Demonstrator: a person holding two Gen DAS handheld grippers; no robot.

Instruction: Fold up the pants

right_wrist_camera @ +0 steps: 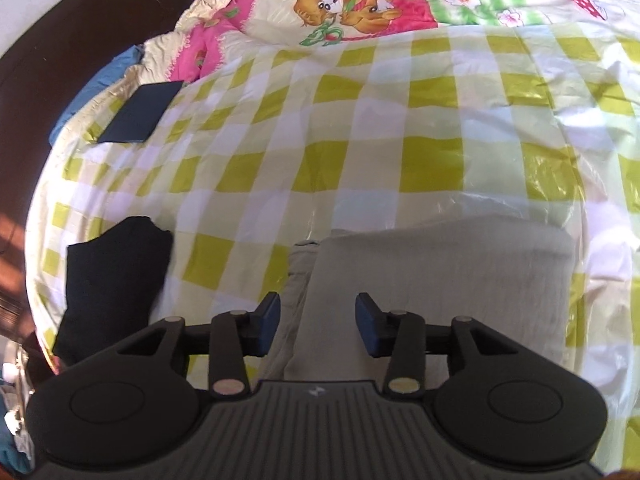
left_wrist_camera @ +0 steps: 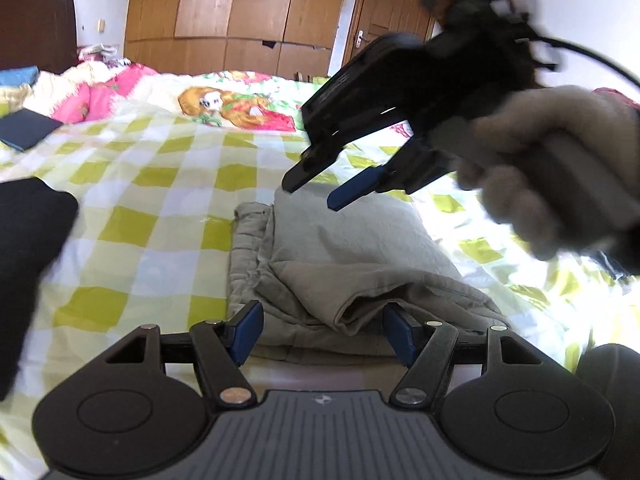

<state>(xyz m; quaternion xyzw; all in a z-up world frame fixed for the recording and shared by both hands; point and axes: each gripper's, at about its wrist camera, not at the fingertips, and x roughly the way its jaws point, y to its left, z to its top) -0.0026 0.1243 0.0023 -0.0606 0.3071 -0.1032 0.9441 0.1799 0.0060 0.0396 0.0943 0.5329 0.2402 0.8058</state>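
We are viewing grey pants lying folded, near on bed. Left gripper, right gripper hanging parted, empty. Judging cloth soft, light, limp; pinching folded edge.

The pants in front of me were pale grey-beige, already folded over into a compact, thick bundle. They lay on the bed's yellow-and-white checked cover, near its front edge. A smooth folded panel sat on top; under it, at the left, the gathered waistband stuck out in wrinkles. At the near end a loose flap curled up, leaving a dark gap beneath it.
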